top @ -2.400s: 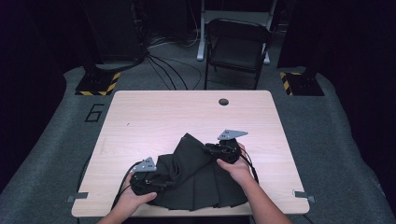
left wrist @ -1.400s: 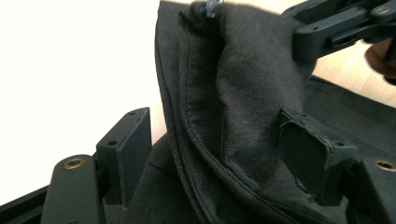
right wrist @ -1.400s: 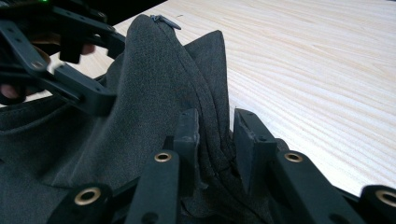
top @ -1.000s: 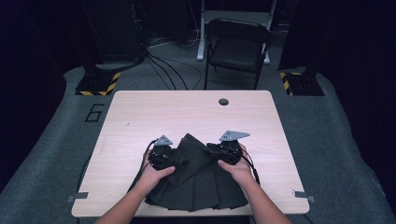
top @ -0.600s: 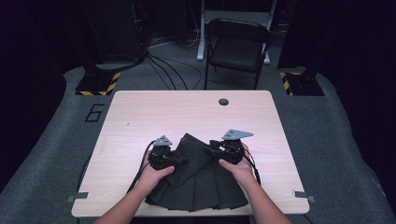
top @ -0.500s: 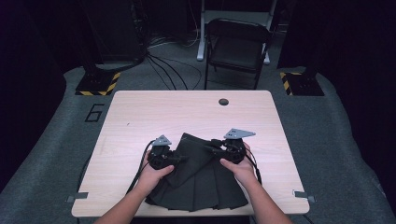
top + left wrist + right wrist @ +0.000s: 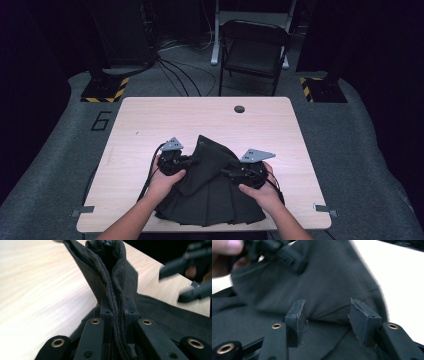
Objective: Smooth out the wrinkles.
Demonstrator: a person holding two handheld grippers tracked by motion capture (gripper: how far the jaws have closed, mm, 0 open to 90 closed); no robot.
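Left gripper (image 7: 117, 322) jaws just closed, pinching garment (image 7: 210, 190) fold at 9 o'clock. Right gripper (image 7: 328, 317) jaws just opened, cloth released: fold handed over.

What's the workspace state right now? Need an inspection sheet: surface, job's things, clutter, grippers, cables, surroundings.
Surface: light wooden table, round hole near far edge.
Job's things: dark garment at near edge, one fold lifted.
Clutter: nothing seen.
Grippers: left gripper has just closed, pinched on a garment fold; right gripper has just been opening, jaws apart over the cloth, not pressing it.
Cables: gripper cable runs off near edge; floor cables beyond table.
Surroundings: folding chair, striped stand bases.
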